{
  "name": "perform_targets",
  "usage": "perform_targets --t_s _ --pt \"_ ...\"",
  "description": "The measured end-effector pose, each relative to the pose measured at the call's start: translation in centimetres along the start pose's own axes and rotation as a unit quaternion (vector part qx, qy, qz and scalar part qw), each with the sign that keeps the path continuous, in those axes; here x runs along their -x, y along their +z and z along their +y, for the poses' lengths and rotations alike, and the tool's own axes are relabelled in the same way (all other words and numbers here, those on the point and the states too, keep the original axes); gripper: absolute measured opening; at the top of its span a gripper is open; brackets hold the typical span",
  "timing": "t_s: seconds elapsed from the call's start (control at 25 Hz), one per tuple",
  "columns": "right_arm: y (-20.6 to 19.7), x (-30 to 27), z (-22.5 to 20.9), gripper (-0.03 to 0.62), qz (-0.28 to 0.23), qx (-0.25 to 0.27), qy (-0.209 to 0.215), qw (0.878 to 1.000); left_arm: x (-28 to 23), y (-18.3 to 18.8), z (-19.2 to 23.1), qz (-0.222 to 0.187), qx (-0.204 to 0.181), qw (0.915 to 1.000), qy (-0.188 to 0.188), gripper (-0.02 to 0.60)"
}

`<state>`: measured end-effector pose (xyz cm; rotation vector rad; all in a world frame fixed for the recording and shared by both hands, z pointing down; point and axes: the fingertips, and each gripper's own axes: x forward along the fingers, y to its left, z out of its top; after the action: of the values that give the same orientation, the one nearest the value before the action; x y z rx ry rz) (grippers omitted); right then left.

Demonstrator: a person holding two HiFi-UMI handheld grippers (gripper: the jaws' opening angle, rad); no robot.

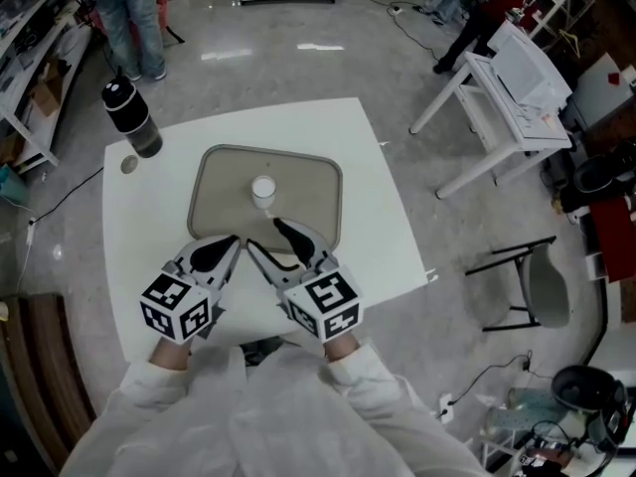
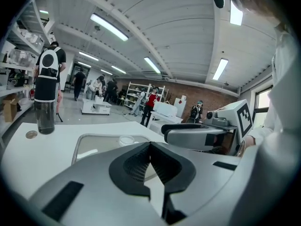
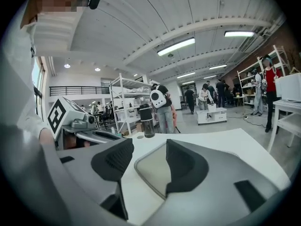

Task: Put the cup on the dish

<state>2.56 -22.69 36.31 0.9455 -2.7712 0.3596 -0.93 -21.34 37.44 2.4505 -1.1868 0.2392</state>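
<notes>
A small white cup [image 1: 262, 189] stands upright on the grey-beige dish [image 1: 310, 195], a rounded rectangular tray in the middle of the white table [image 1: 373, 187]. Both grippers hover side by side over the dish's near edge, short of the cup. My left gripper [image 1: 233, 243] is shut, its pads meeting with nothing between them [image 2: 150, 146]. The left gripper view shows the cup [image 2: 126, 139] ahead on the dish [image 2: 91, 144]. My right gripper [image 1: 266, 237] is open and empty [image 3: 150, 163], with bare dish [image 3: 153, 172] showing between its jaws. The cup is hidden in the right gripper view.
A black bottle [image 1: 131, 117] stands at the table's far left corner, a small round disc [image 1: 129, 164] beside it. White folding tables [image 1: 507, 87] and a chair [image 1: 532, 281] stand to the right. People stand on the floor beyond the table [image 1: 134, 18].
</notes>
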Motion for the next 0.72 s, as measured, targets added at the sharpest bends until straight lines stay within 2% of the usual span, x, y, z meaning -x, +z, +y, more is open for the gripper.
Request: perform_targets --t_s 0.16,0.4,0.72 --pt "0.0 1.0 1.1 0.108 -0.012 0.004 -0.007 1.000 0.9 -0.8 -0.7 0.007 -0.004 0.9999 -0.008 0.008" --pt "0.3 1.7 2.5 0.052 -0.015 -0.006 -0.006 1.000 1.5 -1.3 -1.2 0.018 -0.007 0.9996 -0.022 0.008" --pt "0.1 2.3 3.8 0.014 -0.007 -0.011 -0.014 1.000 2.1 -0.7 -1.6 0.026 -0.021 0.9987 -0.038 0.008"
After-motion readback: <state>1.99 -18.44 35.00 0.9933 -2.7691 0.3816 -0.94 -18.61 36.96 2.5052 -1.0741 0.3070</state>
